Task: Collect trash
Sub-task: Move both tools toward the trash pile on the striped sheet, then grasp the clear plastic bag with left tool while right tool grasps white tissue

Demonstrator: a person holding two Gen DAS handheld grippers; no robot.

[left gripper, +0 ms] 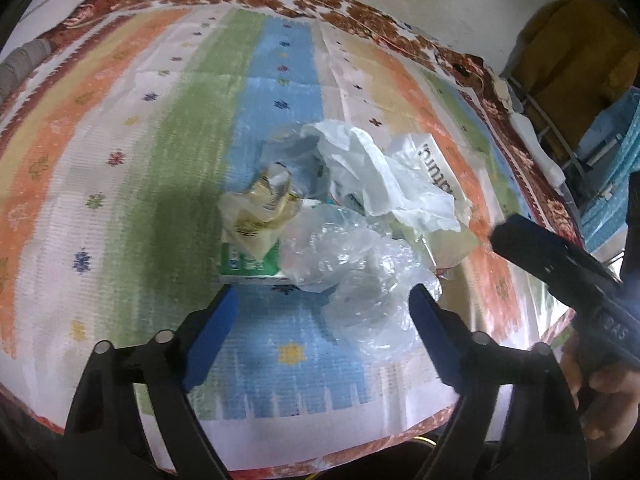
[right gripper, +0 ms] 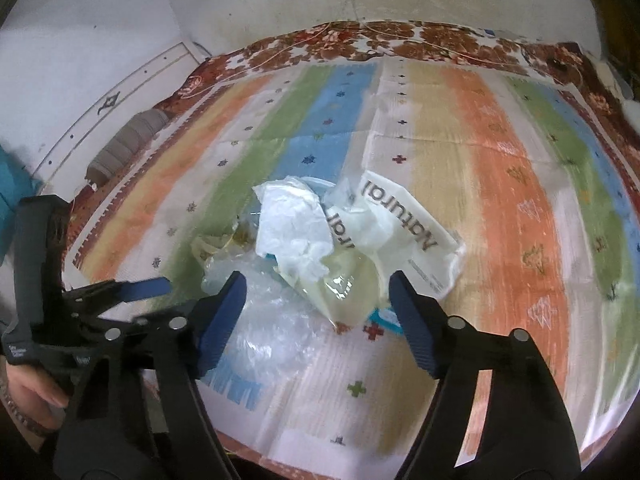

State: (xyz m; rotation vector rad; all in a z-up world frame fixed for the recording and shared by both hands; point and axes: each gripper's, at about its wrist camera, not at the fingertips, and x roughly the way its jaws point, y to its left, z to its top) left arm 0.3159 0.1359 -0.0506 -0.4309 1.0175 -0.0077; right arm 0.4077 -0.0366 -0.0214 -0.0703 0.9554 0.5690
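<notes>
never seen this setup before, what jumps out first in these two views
A heap of crumpled trash sits mid-table on a striped, bright cloth: white wrapper printed "Natural", clear plastic bag, green carton. Both the left gripper and right gripper hover open near it.

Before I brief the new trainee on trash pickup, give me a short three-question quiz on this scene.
1. True or false: the left gripper is shut on the clear plastic bag.
2. What word is printed on the white package? A) Natural B) Organic C) Fresh
3. Fill in: the trash pile lies on a ______ cloth.

Key: 1 false, both the left gripper and the right gripper are open and hold nothing; 2 A; 3 striped.
</notes>
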